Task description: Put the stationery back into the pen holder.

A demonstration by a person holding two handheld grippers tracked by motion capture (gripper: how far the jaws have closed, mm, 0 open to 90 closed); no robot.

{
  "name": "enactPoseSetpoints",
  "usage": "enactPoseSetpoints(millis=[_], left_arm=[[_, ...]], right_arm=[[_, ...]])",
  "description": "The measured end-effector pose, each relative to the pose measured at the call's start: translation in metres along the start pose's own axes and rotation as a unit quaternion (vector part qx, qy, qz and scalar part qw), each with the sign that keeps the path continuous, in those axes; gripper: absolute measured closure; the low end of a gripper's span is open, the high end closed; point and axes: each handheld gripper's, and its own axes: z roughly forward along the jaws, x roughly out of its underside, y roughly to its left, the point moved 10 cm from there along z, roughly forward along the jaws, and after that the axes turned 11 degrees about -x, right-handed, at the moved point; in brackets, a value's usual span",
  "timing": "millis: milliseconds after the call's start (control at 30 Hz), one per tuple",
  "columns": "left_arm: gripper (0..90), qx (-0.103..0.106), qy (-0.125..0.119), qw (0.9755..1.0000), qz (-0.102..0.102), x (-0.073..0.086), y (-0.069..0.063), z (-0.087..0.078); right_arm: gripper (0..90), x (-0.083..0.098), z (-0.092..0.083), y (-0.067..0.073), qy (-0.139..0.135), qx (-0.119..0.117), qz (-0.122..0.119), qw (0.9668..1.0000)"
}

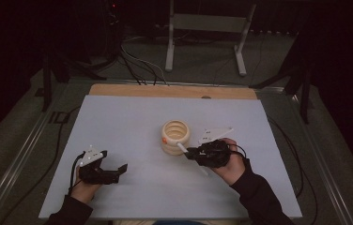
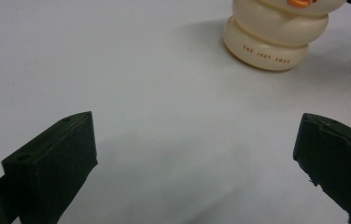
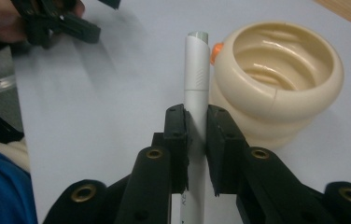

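Cream plastic makes up the ribbed cup (image 1: 175, 137) standing upright near the middle of your pale worktop (image 1: 132, 122). Your right gripper (image 3: 195, 140) has its jaws clamped on a white pen (image 3: 196, 88), whose capped end lies just beside the cup's rim. Your left gripper (image 1: 120, 168) rests well apart at the near left, jaws spread wide.

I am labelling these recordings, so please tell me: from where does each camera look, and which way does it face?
High view: above the person's side, facing forward and down on the table; both forearms, left gripper and right gripper show.
Left gripper view: rides the left gripper, faces the cream holder between open jaws.
Right gripper view: rides the right gripper, looks along the white pen it clamps.
All views share the holder.
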Motion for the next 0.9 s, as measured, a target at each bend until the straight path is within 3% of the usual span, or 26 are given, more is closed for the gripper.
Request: enactPoseSetpoints(millis=[900], left_arm=[[0.1, 0.001, 0.002, 1.0000, 0.000, 0.000, 0.000, 0.000]], right_arm=[[78.9, -0.048, -0.013, -0.012, -0.079, 0.012, -0.009, 0.9968]])
